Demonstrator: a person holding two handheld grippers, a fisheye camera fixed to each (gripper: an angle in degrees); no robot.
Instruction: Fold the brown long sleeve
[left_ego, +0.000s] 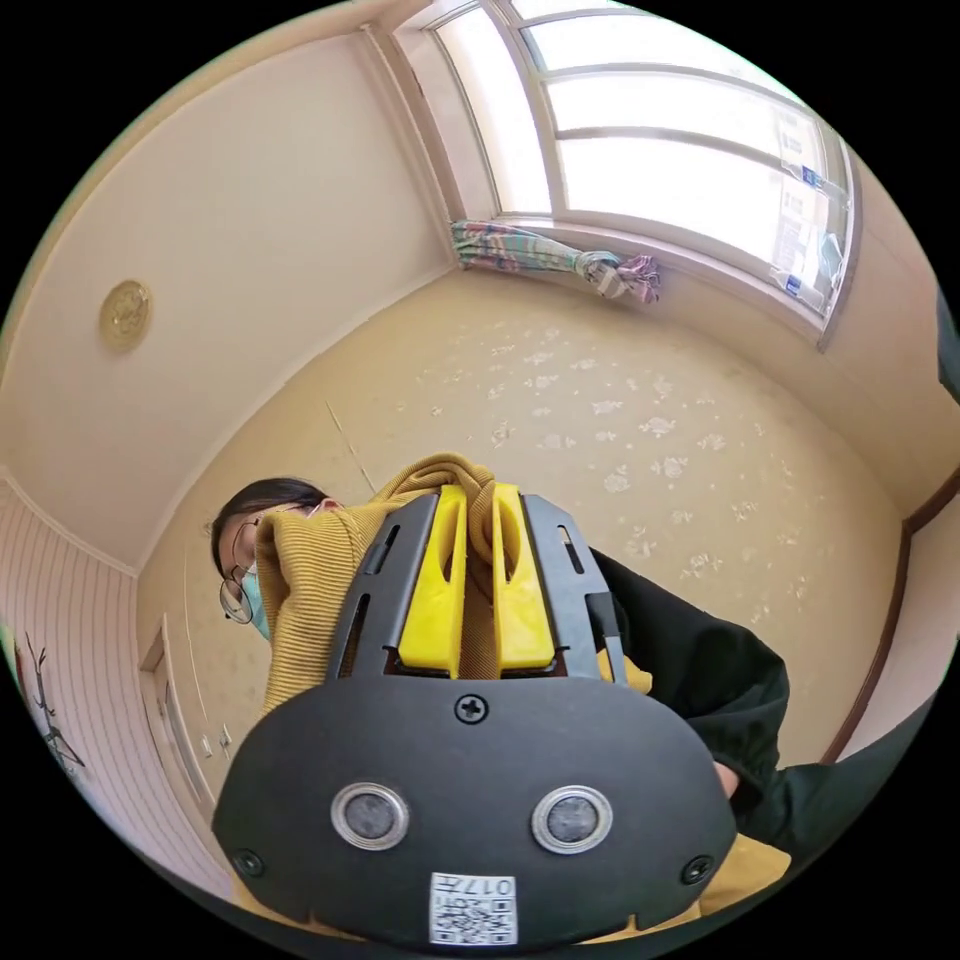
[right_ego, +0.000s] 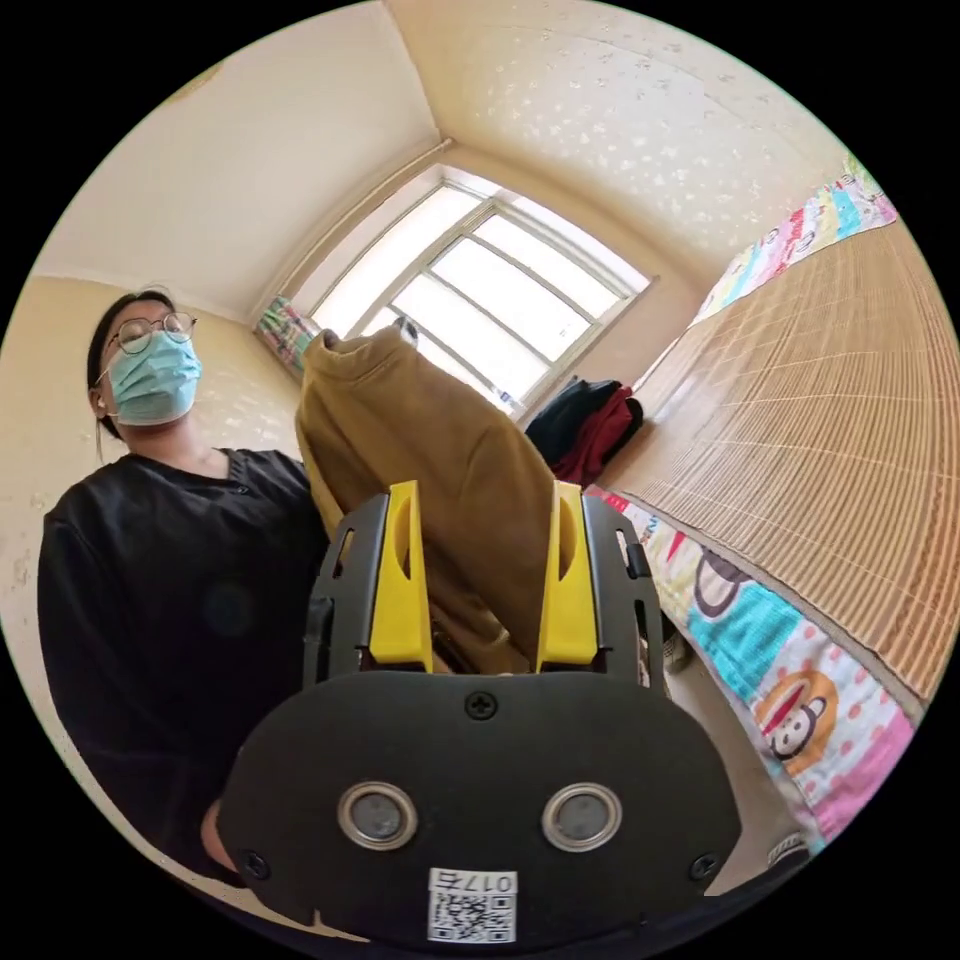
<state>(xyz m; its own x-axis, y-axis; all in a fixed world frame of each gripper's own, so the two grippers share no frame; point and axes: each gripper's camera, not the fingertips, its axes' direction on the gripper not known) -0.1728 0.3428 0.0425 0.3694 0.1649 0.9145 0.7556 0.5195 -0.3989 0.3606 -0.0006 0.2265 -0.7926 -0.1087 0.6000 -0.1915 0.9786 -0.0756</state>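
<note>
The brown long sleeve (left_ego: 310, 590) is a mustard-brown ribbed knit, held up in the air in front of a person in a black top (right_ego: 170, 560). In the left gripper view, my left gripper (left_ego: 480, 492) is shut on a fold of it, with cloth bunched over and between the yellow jaws. In the right gripper view the same garment (right_ego: 420, 430) hangs in a long drape, its lower part reaching down between the jaws of my right gripper (right_ego: 486, 490). Those jaws stand wide apart and open, pressing on nothing.
A bed with a bamboo mat (right_ego: 830, 420) and a cartoon-print sheet (right_ego: 790, 660) lies to the right. A pile of dark and red clothes (right_ego: 590, 420) sits at its far end below the window (right_ego: 480, 290). A rolled curtain (left_ego: 560, 260) hangs by the window frame.
</note>
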